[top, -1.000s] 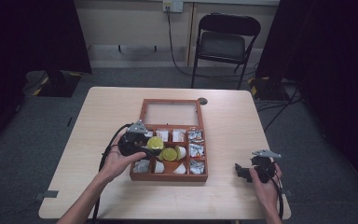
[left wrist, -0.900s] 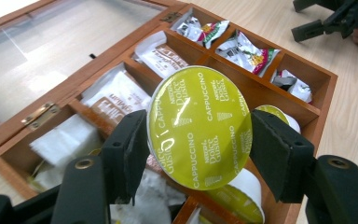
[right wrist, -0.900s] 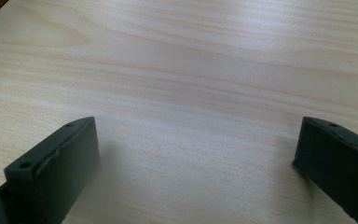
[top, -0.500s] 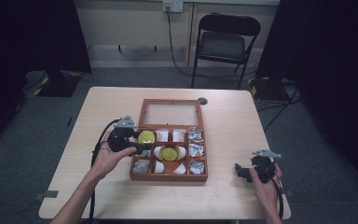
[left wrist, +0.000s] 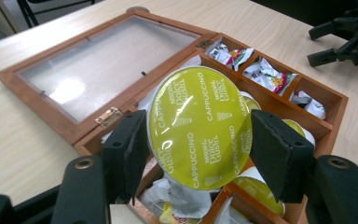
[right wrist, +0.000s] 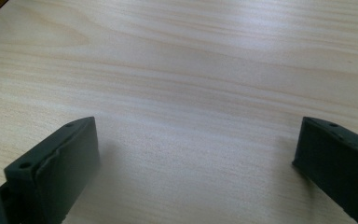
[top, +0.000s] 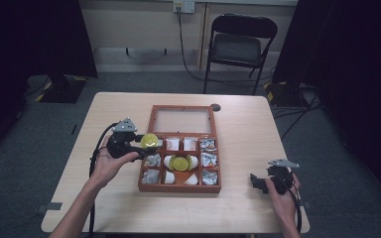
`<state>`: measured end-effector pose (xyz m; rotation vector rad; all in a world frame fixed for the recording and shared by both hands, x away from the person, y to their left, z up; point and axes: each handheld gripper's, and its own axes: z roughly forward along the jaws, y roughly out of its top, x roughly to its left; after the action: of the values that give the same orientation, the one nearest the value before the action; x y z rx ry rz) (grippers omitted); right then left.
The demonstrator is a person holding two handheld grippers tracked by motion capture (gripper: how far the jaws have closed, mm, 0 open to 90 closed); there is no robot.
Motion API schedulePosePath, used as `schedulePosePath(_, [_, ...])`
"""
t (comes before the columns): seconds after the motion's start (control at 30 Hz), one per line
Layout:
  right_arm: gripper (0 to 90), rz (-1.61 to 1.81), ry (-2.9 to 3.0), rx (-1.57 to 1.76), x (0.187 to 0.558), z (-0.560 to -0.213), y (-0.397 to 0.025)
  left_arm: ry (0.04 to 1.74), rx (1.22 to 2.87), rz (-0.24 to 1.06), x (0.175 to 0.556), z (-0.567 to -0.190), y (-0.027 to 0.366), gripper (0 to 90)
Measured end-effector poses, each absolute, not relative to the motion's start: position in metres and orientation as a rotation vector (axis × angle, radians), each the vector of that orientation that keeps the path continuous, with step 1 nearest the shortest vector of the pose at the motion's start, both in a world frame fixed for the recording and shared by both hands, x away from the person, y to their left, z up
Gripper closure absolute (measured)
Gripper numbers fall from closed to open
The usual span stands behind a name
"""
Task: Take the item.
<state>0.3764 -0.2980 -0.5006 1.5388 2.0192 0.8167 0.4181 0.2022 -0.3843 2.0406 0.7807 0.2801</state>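
A: What is printed on the round capsule (left wrist: 199, 127)?
B: "Nescafé Dolce Gusto Cappuccino" is read on its yellow-green foil lid; it is clamped by the left gripper (left wrist: 199, 140) above the wooden box (top: 179, 187).
A: And the right gripper (top: 261, 182)?
B: Its jaws are spread wide over bare pale wood-grain table (right wrist: 191, 70), well apart from the box

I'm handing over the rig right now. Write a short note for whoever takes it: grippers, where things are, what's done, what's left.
Left gripper: shut on the yellow-green capsule, held by its rim above the left edge of the wooden box.
Right gripper: open, holding nothing, low over bare table right of the box.
Box: glass lid lying open; a second capsule in the middle compartment, packets in others.
Done: one capsule lifted out.
Left: probably set it down; where isn't evident.
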Motion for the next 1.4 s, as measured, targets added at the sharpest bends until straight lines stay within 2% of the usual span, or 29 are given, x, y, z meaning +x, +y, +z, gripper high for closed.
schedulePosePath(0.7, [0.0, 0.817, 2.019, 1.539, 0.376, -0.501, -0.298, 0.921, 1.935, 0.335, 0.429, -0.382, 0.252, 38.7])
schedulePosePath(1.03, [0.0, 0.817, 2.019, 1.539, 0.376, -0.501, -0.298, 1.014, 1.917, 0.351, 0.438, -0.397, 0.277, 38.6])
schedulePosePath(1.4, [0.0, 0.817, 2.019, 1.539, 0.376, -0.501, -0.298, 1.072, 1.903, 0.403, 0.439, -0.401, 0.286, 38.6])
